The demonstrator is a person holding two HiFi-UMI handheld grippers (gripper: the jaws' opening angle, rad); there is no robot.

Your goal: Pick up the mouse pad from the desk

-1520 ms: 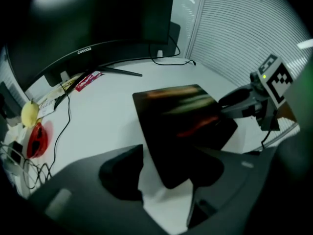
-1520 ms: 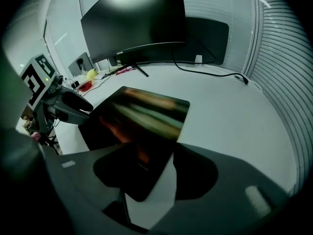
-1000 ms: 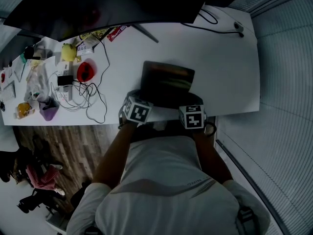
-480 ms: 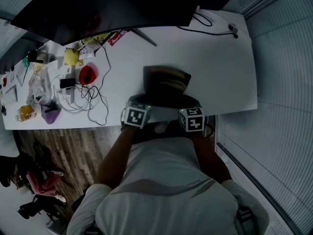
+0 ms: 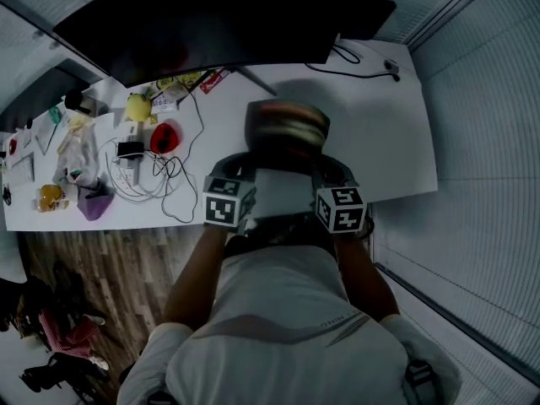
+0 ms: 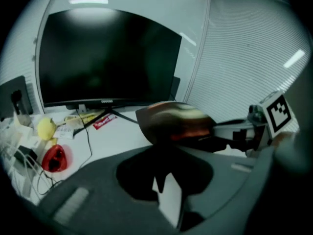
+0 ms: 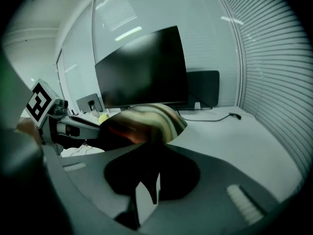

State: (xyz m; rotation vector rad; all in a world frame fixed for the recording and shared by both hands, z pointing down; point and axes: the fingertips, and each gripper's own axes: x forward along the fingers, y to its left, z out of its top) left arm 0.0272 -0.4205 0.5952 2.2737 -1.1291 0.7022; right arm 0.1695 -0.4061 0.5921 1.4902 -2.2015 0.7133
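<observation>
White rectangular surface (image 5: 388,133) carries a wide black curved monitor (image 5: 202,15) along its far edge. The dark rectangular mouse pad (image 5: 287,129) with a red-and-tan swirl print is lifted clear of the surface, above its front edge. At the pad's near left corner the left hand-held gripper (image 6: 164,153) is clenched on it; the right hand-held gripper (image 7: 149,146) is clenched on the near right corner.

Dark streaked mouse pad (image 5: 287,126) — aloft, bowed
</observation>
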